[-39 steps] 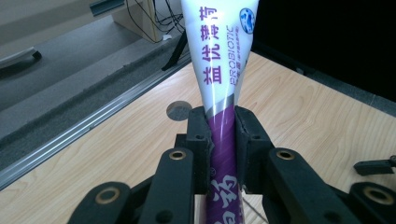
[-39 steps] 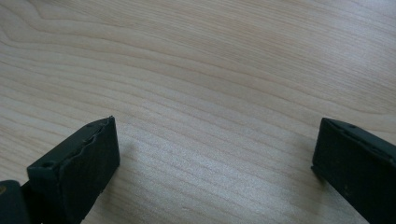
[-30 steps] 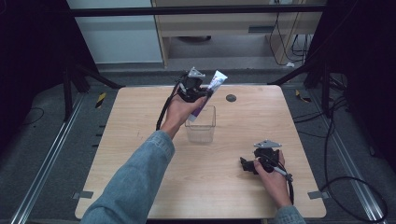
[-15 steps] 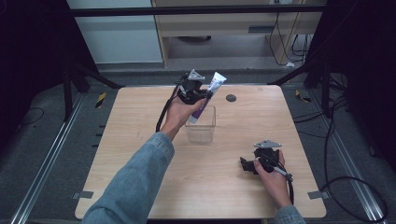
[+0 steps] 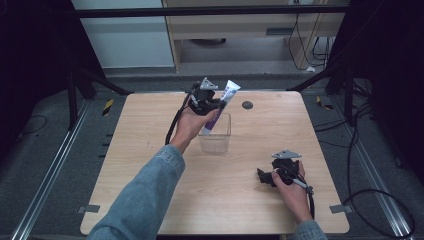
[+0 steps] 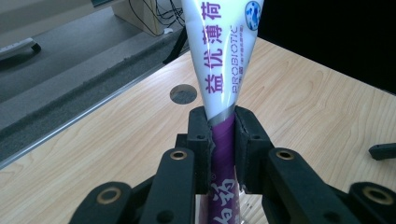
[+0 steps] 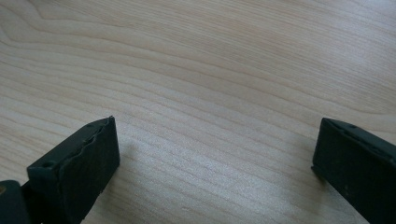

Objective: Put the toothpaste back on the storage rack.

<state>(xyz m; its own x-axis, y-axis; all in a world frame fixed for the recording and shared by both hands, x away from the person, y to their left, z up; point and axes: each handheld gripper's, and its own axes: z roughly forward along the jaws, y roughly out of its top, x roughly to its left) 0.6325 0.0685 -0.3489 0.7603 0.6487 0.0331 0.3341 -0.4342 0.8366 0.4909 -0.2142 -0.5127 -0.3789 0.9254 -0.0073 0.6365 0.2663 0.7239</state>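
Pale wood-grain table [image 5: 150, 150] in the high view carries a clear square plastic cup [image 5: 215, 135] near centre; the left gripper [image 5: 212, 106] at its 12 o'clock lowers a white-and-purple soft toothpaste tube [image 5: 220, 107] into it, tilted, so it could catch the rim and tip the light cup

Left gripper view: jaws clenched on the glossy tube

Right gripper view: right gripper [image 7: 215, 154] released, jaws wide apart over bare wood

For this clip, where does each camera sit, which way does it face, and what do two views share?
High view: above the person's side, looking forward and down on the table; both forearms, left claw and right claw show.
Left gripper view: rides the left claw, looking along jaws shut on the tube.
Right gripper view: rides the right claw, facing bare tabletop; jaws apart.
Shared: high and left gripper views both show the tube and the table's round hole.
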